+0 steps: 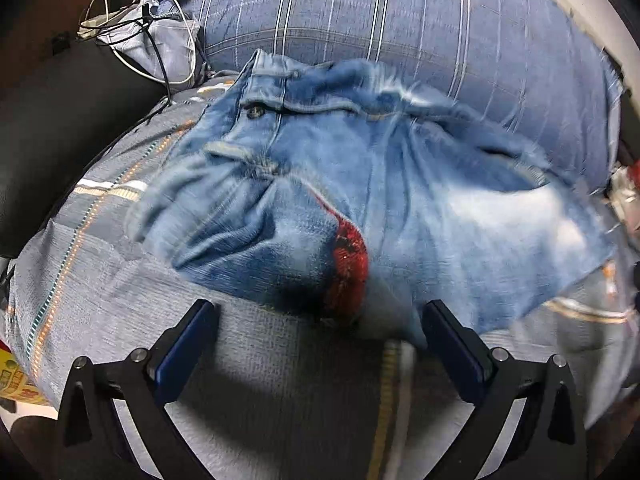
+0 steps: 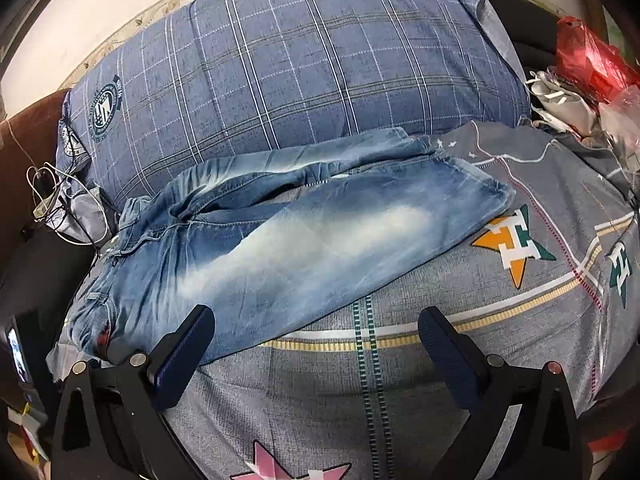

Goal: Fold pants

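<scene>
Faded blue jeans lie on the grey patterned bedspread, waist at the left, legs stretched to the right. In the left wrist view the jeans are blurred, bunched near the waist, with a red patch showing at their near edge. My left gripper is open and empty, just in front of that near edge. My right gripper is open and empty, its left finger over the jeans' near hem side, not holding cloth.
A large blue plaid pillow lies behind the jeans. White and black cables tangle at the far left. Red plastic bags and clutter sit at the right. A dark chair stands left of the bed.
</scene>
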The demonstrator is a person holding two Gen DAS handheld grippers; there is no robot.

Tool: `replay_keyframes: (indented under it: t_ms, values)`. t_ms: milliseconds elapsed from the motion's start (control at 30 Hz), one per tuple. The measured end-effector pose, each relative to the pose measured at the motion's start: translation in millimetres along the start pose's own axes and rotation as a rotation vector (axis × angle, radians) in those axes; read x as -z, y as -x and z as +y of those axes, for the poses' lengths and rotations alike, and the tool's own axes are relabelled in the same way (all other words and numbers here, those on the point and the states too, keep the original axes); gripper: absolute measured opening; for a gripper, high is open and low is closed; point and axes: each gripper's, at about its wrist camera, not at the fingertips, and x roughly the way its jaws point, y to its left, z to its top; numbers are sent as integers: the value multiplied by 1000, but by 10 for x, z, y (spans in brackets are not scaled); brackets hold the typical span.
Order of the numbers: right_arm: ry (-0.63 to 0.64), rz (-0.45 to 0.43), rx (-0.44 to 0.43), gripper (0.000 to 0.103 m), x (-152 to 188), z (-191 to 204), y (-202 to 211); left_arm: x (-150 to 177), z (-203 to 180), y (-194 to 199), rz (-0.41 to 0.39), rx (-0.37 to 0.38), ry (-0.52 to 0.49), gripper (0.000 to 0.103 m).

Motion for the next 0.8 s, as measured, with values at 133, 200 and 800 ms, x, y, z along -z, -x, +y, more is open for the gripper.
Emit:
replay_keyframes:
  t_ms: [133, 200, 800]
  values:
    - [5, 3, -4, 103, -90, -105, 2, -214, 222, 403, -138, -34, 46, 103]
    - [-27, 13, 8, 103, -147, -254, -42, -357, 408, 474, -158, -24, 93, 103]
    - [-265, 53, 180, 103, -690, -1939, -529, -558, 216, -244, 28, 71, -176, 33]
